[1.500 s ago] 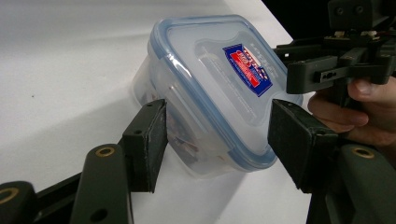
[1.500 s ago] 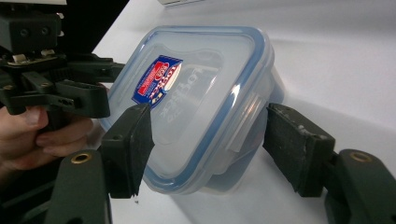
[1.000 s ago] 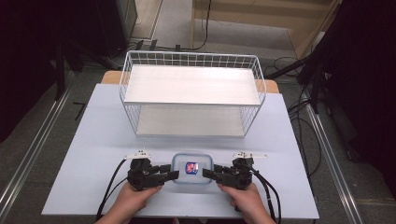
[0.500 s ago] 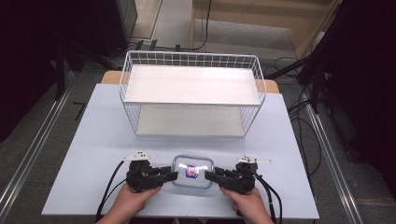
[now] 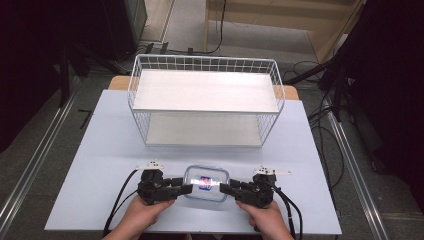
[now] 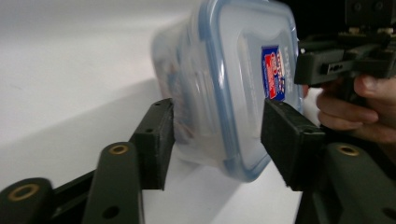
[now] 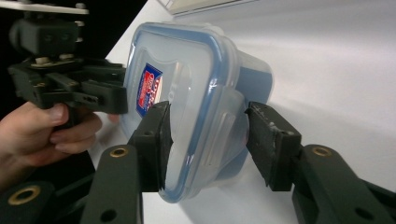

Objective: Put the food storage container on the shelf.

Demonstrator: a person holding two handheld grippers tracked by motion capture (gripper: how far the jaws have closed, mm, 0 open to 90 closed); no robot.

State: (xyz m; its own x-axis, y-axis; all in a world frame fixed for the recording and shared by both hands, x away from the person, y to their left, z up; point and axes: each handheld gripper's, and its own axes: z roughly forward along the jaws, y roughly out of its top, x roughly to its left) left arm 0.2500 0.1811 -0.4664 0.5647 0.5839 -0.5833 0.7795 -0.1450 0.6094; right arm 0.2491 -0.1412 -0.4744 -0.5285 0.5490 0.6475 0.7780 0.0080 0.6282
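Now the container (image 5: 206,183) sits between left gripper (image 5: 186,189) and right gripper (image 5: 224,189).

Left gripper (image 5: 186,189): jaws just opened wider, pads off the lidded plastic container (image 5: 206,183) end between them. Right gripper (image 5: 224,189): jaws closed somewhat further astride the opposite end.

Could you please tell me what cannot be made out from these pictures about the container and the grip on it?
- Container contents: high view too small; gripper views blurred by cloudy walls.
- Label text: blurred, left gripper view.
- Right gripper pad contact: hidden behind the lid flap.
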